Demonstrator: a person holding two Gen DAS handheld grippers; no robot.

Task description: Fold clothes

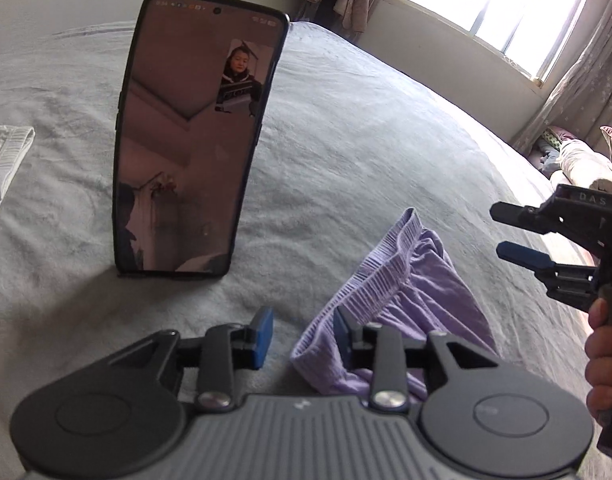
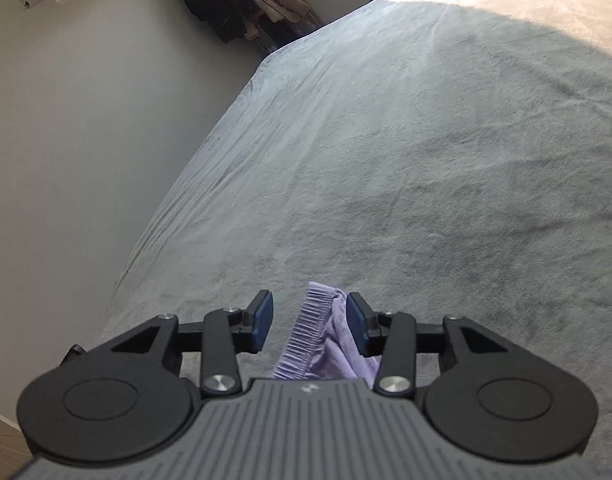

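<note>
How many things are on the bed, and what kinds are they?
Purple garment: 1
Phone standing upright: 1
Folded striped cloth at the left edge: 1
Total: 3 on the grey bedspread

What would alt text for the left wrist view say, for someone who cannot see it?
An open left claw hovers at a crumpled lilac garment on a grey bedspread. The right claw, hand-held and open, points in from the right. A phone stands upright behind, near a sunlit window.
</note>
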